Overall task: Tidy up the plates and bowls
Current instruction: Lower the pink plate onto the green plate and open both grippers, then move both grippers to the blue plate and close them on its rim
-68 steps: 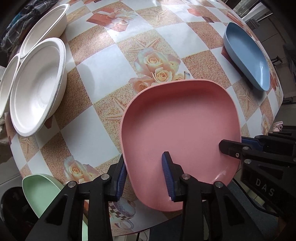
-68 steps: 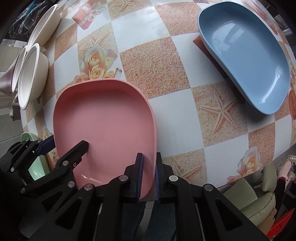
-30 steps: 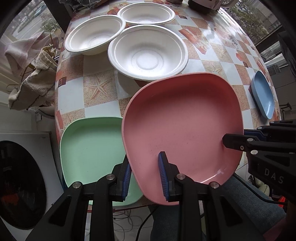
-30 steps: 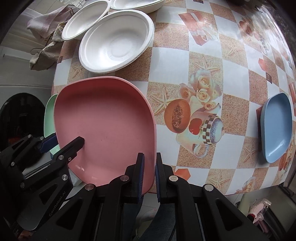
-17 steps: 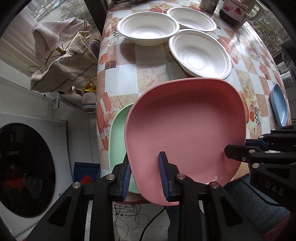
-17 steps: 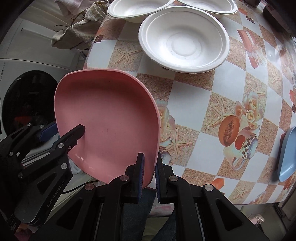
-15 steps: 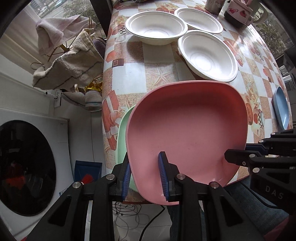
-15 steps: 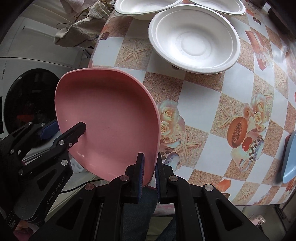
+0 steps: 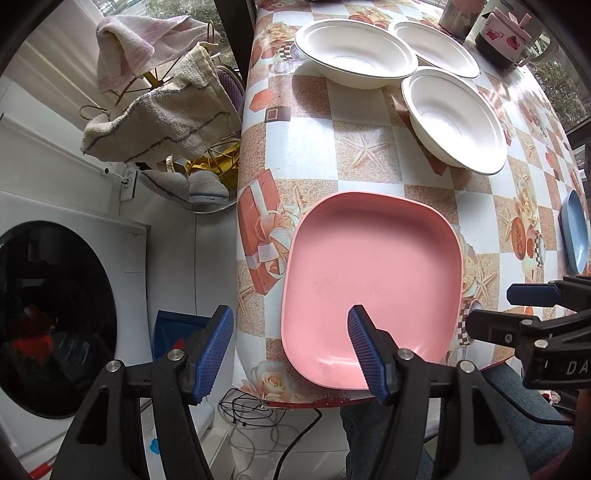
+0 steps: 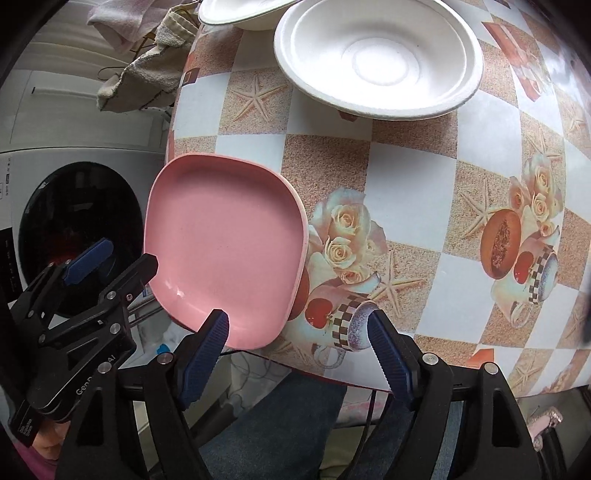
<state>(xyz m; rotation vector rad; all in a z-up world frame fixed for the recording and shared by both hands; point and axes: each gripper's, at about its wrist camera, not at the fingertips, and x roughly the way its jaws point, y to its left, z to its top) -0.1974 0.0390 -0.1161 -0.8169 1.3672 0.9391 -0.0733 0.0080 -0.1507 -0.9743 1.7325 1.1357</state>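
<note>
The pink plate (image 9: 369, 273) lies at the near left corner of the table; it also shows in the right wrist view (image 10: 225, 247). The green plate seen earlier is hidden, apparently beneath it. My left gripper (image 9: 291, 339) is open, its jaws either side of the plate's near left edge. My right gripper (image 10: 297, 341) is open at the plate's near right edge. Three white bowls (image 9: 456, 120) (image 9: 356, 51) (image 9: 436, 46) stand farther back. A blue plate (image 9: 574, 229) lies at the right.
The table edge (image 9: 240, 221) runs along the left. Beyond it stand a washing machine (image 9: 51, 295) and a rack with towels (image 9: 162, 118). A jar and mug (image 9: 506, 33) stand at the far end. Cables lie on the floor below.
Both grippers carried the pink plate to the left over the green plate, set it down and opened. The green plate is no longer visible.
</note>
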